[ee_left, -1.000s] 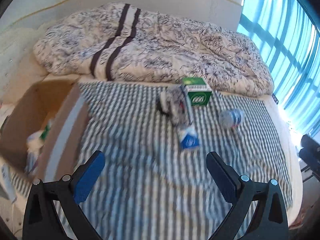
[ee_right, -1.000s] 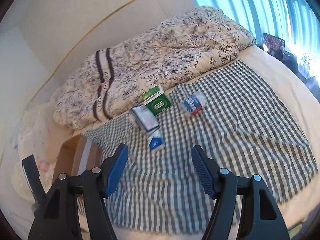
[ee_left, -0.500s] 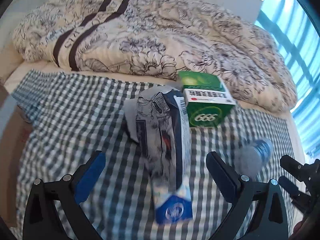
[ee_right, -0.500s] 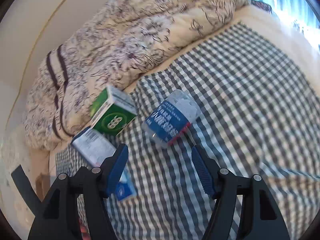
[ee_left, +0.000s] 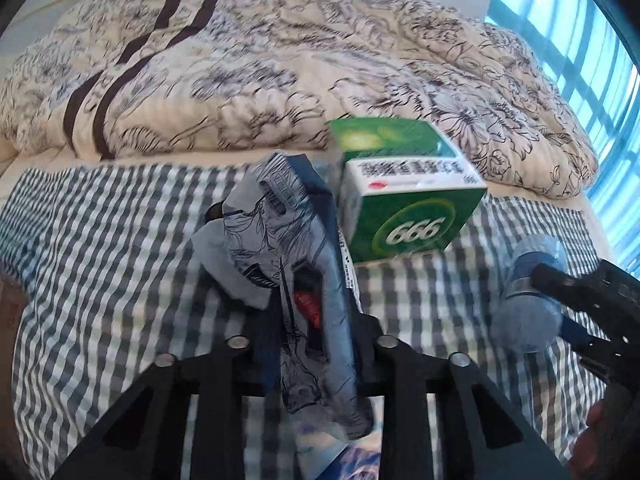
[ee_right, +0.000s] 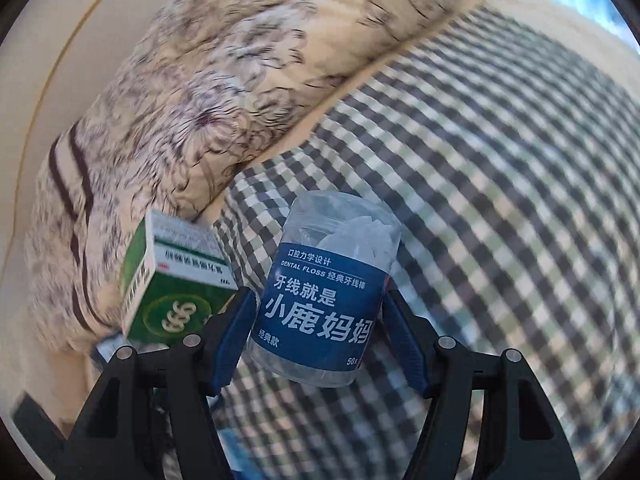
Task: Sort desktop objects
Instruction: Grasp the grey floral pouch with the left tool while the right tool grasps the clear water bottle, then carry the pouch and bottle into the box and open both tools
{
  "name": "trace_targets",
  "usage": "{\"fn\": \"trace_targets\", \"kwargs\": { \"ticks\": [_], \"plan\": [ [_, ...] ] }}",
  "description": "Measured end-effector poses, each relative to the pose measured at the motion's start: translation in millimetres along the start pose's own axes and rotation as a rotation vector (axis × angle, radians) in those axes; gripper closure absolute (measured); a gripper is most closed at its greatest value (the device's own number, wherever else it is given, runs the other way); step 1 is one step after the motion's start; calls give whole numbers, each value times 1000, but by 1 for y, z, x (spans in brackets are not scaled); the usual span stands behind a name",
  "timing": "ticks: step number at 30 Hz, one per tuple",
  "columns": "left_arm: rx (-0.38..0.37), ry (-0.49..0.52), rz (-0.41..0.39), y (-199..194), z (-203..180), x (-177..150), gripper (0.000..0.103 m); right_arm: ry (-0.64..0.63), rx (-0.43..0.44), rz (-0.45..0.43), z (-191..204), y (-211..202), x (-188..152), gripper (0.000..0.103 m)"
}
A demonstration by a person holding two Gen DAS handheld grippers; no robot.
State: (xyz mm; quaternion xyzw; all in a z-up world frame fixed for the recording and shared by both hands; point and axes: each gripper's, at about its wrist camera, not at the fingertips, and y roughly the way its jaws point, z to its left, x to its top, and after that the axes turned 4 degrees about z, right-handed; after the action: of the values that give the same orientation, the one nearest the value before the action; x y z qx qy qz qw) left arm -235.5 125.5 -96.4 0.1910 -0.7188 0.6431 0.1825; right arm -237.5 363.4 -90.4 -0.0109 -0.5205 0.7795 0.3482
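Observation:
My left gripper (ee_left: 316, 344) is shut on a dark blue printed flat pack (ee_left: 304, 272) that lies on the checked cloth (ee_left: 100, 248). A green box marked 999 (ee_left: 404, 200) stands just behind and to the right of it. My right gripper (ee_right: 320, 320) has its fingers against both sides of a clear dental floss jar (ee_right: 324, 296) with a blue label. The jar (ee_left: 528, 300) and the right gripper also show at the right of the left wrist view. The green box (ee_right: 176, 280) sits left of the jar.
A flowered quilt (ee_left: 280, 60) is bunched up behind the objects. A small blue and white packet (ee_left: 352, 460) lies under my left gripper. A window with blue curtains (ee_left: 580, 40) is at the right.
Both grippers moved forward and down onto the objects. The left closed on the blue pack. The right closed around the floss jar.

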Motion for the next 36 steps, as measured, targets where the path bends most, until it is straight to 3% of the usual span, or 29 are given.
{"fn": "trace_targets", "kwargs": {
  "ticks": [3, 9, 10, 11, 12, 16, 17, 18, 20, 22, 24, 29, 32, 34, 36],
  "plan": [
    [-18, 8, -5, -26, 8, -9, 83, -52, 56, -37, -5, -21, -11, 41],
    [7, 34, -111, -116, 44, -38, 83, -184, 102, -95, -2, -89, -53, 52],
    [15, 33, -122, -128, 50, -42, 83, -211, 109, -84, 2, -98, -62, 58],
    [19, 29, -130, -142, 58, -49, 83, -236, 122, -63, 5, -106, -72, 84],
    [26, 19, -135, -155, 67, -55, 83, -253, 131, -34, 8, -111, -81, 93],
    [25, -18, -135, -187, 94, -82, 83, -264, 72, 44, 9, -112, -109, 92],
    [28, -27, -133, -192, 101, -90, 83, -262, 73, 63, 7, -111, -114, 83],
    [31, -34, -128, -196, 108, -98, 83, -260, 68, 84, 4, -108, -119, 62],
    [30, -47, -116, -201, 118, -111, 83, -272, 16, 80, 4, -106, -129, 44],
    [40, -50, -115, -205, 124, -120, 83, -310, -19, 74, 10, -105, -135, 44],
    [52, -43, -118, -209, 125, -125, 83, -297, -58, 126, 20, -97, -138, 44],
    [29, -41, -137, -222, 130, -125, 83, 72, -12, 368, 9, -49, -135, 41],
    [33, -30, -147, -229, 134, -125, 83, 189, 28, 365, 7, -25, -144, 38],
    [39, -28, -147, -232, 138, -125, 83, 189, 53, 349, 12, -10, -156, 39],
    [37, -30, -151, -238, 144, -125, 83, 120, 17, 310, 25, -9, -168, 41]
  ]
}}
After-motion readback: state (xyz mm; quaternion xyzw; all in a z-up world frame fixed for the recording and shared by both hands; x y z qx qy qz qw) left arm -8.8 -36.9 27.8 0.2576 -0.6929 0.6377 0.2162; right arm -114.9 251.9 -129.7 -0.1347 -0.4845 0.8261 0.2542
